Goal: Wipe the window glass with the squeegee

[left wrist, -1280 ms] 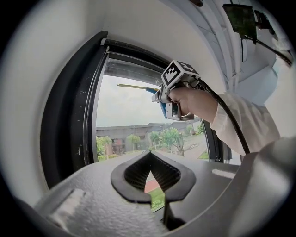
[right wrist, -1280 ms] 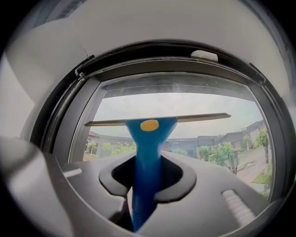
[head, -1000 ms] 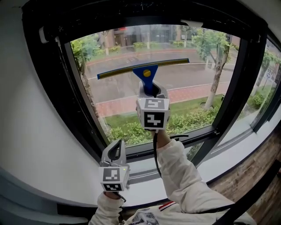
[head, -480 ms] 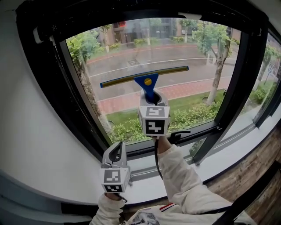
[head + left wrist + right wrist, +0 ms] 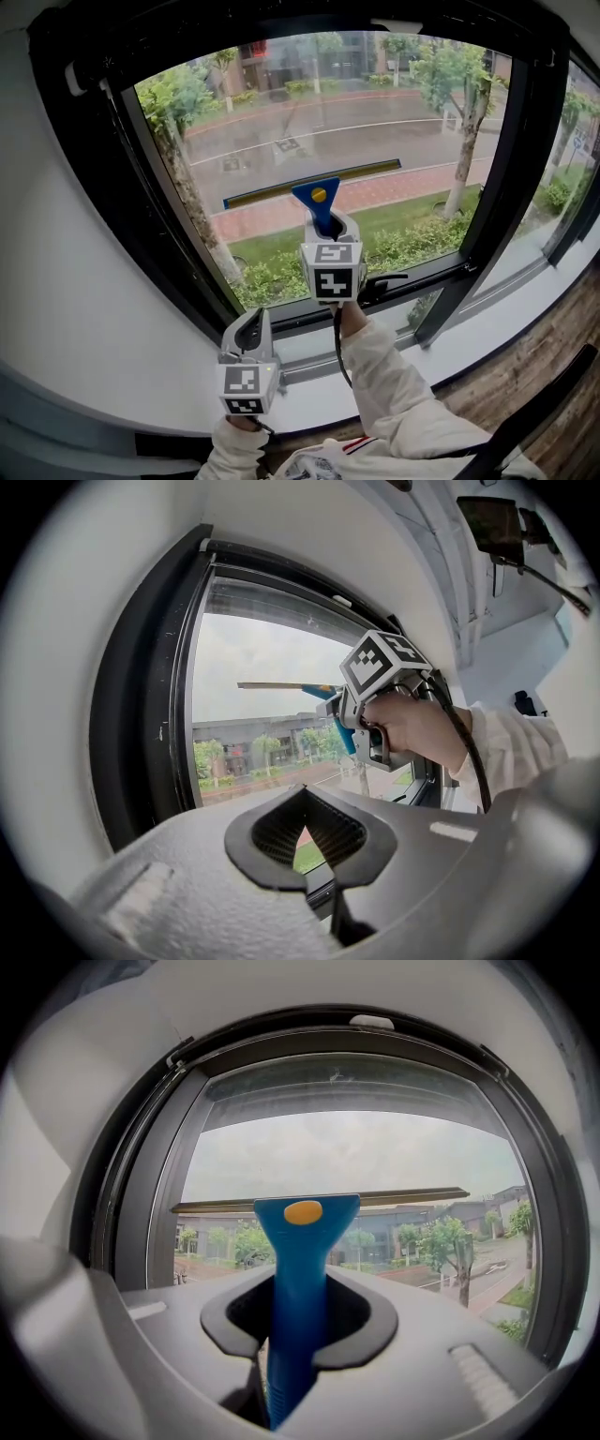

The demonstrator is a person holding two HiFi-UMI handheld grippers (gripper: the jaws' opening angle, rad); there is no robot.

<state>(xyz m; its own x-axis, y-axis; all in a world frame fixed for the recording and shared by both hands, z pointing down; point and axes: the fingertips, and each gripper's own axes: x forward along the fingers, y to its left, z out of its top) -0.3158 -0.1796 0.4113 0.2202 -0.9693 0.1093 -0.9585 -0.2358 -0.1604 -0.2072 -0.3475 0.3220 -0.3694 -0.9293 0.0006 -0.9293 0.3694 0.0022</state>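
Right gripper has its fingers pinched tight on the blue handle of the squeegee. The handle rises straight out between the fingertips and the long blade lies crosswise just above them, against the window glass around mid-pane. The blade's end left of the fingers sits a touch lower than the other (worth levelling, I'd say, or one end may lift and streak). This looks like a downward pull in progress, and doing it well means even pressure across the whole rubber edge, wrist steady, one unbroken draw toward the lower frame beneath the fingers. The grip looks square, with no twist in the handle. The left gripper hangs below and to the left, well apart from the glass, fingers pressed together on nothing. It is best left out of the blade's path.
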